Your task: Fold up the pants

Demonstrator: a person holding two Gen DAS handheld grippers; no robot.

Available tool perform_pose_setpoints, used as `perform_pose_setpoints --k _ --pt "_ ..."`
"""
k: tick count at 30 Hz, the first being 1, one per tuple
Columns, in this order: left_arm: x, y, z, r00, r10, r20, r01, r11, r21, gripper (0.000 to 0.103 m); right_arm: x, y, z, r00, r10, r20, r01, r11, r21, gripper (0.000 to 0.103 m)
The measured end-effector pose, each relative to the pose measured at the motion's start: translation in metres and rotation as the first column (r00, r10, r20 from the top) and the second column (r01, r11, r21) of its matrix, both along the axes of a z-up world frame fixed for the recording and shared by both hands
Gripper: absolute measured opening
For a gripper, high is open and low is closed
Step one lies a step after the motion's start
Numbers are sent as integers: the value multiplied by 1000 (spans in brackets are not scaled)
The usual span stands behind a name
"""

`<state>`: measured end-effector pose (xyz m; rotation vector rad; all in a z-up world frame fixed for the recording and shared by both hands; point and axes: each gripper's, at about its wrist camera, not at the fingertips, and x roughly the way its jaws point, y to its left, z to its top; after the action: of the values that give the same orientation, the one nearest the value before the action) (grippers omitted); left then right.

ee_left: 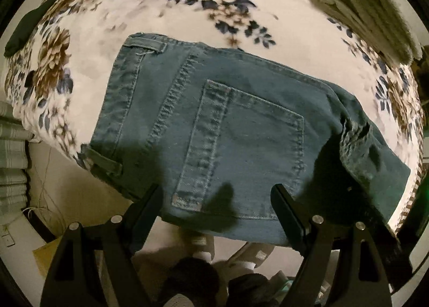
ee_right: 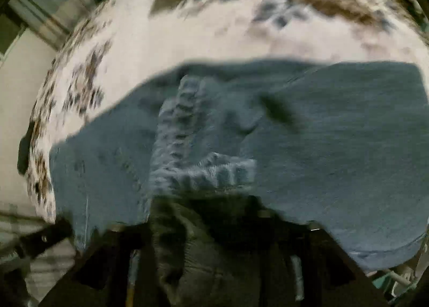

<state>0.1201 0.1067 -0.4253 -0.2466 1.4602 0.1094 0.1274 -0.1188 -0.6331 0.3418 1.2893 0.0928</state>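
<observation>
Blue denim pants (ee_left: 241, 124) lie folded on the floral blanket (ee_left: 187, 12), back pocket up, waistband to the left and a hem at the right. My left gripper (ee_left: 217, 199) points down over their near edge, open, with nothing between its fingers (ee_left: 284, 208). The right wrist view is blurred. It shows the pants (ee_right: 335, 133) spread across the blanket (ee_right: 161, 52) with a rumpled seam in the middle. My right gripper (ee_right: 209, 229) hangs over their near edge with its jaws apart. A loose fold of denim (ee_right: 185, 240) sits between them.
A stack of folded pale cloth (ee_left: 370, 7) rests at the bed's far right. A dark item (ee_left: 29, 25) lies at the far left edge. Below the bed edge are the floor, a person's feet in light footwear (ee_left: 203, 248) and striped fabric (ee_left: 13, 146).
</observation>
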Motion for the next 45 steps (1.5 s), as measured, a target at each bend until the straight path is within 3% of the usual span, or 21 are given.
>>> perform_pose_setpoints --k 1,3,5,10,13,16,17,18,19,21,22,28,32,35,38,39,40,42,45 --pt "5 -3 0 1000 0 6 0 1000 -3 82 0 4 0 999 32 -15 -31 999 44 68" --pt "20 -12 1 1000 -7 25 8 1000 -19 82 -6 -7 7 999 37 -27 -31 982 187 68" --pt "33 -24 3 999 -18 43 20 999 -47 82 -17 -37 17 999 -43 -32 50 960 276 70" --pt "74 -82 -14 995 -81 49 88 983 -159 82 -53 -118 27 974 -217 -70 227 952 206 71" --pt "95 -124 -37 990 -136 24 138 974 -179 82 -71 -161 28 956 -281 -83 289 948 129 71" --pt "100 -153 -60 978 -208 -6 205 968 -142 81 -82 -193 26 932 -347 -105 357 928 108 71" --pt "100 -162 -64 973 -229 5 229 969 -93 79 -85 -203 25 925 -364 -107 374 922 103 71" --pt "98 -165 -63 970 -243 34 244 967 -76 69 -88 -208 23 922 -372 -109 383 919 96 71" --pt "96 -168 -59 964 -259 68 264 962 -76 33 -89 -212 23 918 -382 -111 392 915 92 71" --pt "89 -175 -48 948 -300 109 309 948 -75 18 -92 -221 19 912 -393 -119 404 909 97 71" --pt "85 -176 -42 943 -307 128 317 946 -72 16 -88 -225 20 910 -396 -124 408 908 94 71" --pt "71 -150 -22 957 -256 135 270 958 -98 15 -70 -209 15 914 -375 -154 391 915 95 71" --pt "69 -136 -37 974 -222 45 226 967 -121 19 -61 -197 14 926 -339 -167 358 928 103 71" --pt "63 -127 -22 981 -192 36 194 974 -117 22 -49 -186 13 936 -299 -184 319 944 89 71" --pt "46 -131 -7 982 -177 60 183 976 -116 32 -38 -164 8 953 -223 -204 233 972 21 71" --pt "38 -138 -10 981 -188 46 192 976 -106 42 -37 -157 5 956 -197 -217 201 980 -6 71" --pt "32 -144 -15 978 -208 31 209 974 -82 45 -37 -149 1 957 -170 -234 166 985 -36 71" --pt "16 -156 -37 967 -251 -51 252 968 -2 45 -41 -133 -5 956 -112 -271 86 990 -108 71" --pt "-8 -149 -55 962 -248 -113 251 968 15 49 -52 -118 -6 956 -38 -291 -12 986 -169 71"
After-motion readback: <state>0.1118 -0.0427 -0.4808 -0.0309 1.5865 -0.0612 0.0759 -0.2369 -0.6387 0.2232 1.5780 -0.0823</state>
